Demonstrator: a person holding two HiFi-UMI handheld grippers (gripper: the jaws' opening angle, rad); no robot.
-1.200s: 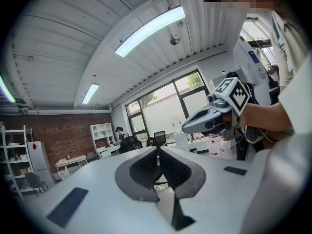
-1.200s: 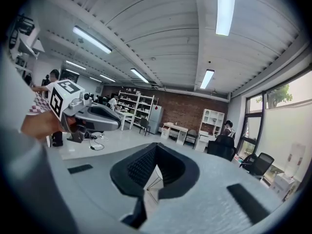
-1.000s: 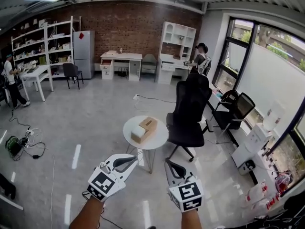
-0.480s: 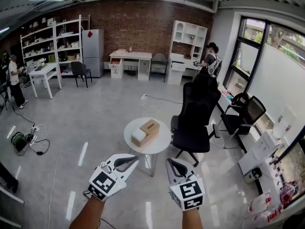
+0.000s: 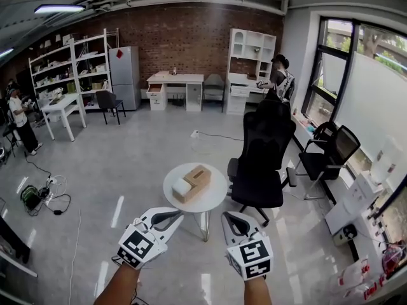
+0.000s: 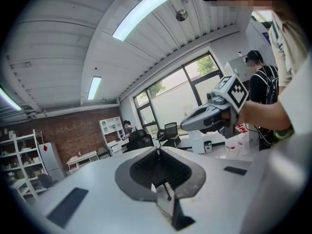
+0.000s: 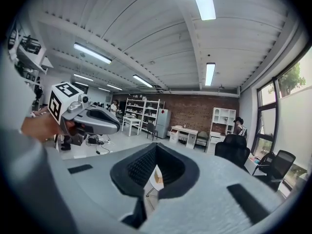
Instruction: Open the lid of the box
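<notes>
**Box [image 5: 194, 182] on table [image 5: 216, 192], both grippers short of it**

1. Location of box. The box lies on a round white table in the middle of the floor, in the centre of the head view. It is brown, with a white block at its near left end. It lies at a slant, long axis running from near left to far right. The lid appears to be down, though the box is too small in this view to be sure.

2. Surroundings. A black chair [image 5: 264, 151] stands just beside the table, on its right. A cable coil [image 5: 35, 197] lies on the floor far to the left. A person [image 5: 280, 75] stands at the desks along the brick wall [image 5: 184, 37].

3. Left gripper [image 5: 173, 216]. It is held low in the head view, pointing toward the table and well apart from it. Its own view shows the jaws together at the tips with nothing between them.

4. Right gripper [image 5: 229, 220]. It is held beside the left gripper at about the same height, also pointing toward the table and not touching it. Its jaws meet at the tips and hold nothing. Each gripper shows in the other's view, off to one side.
</notes>
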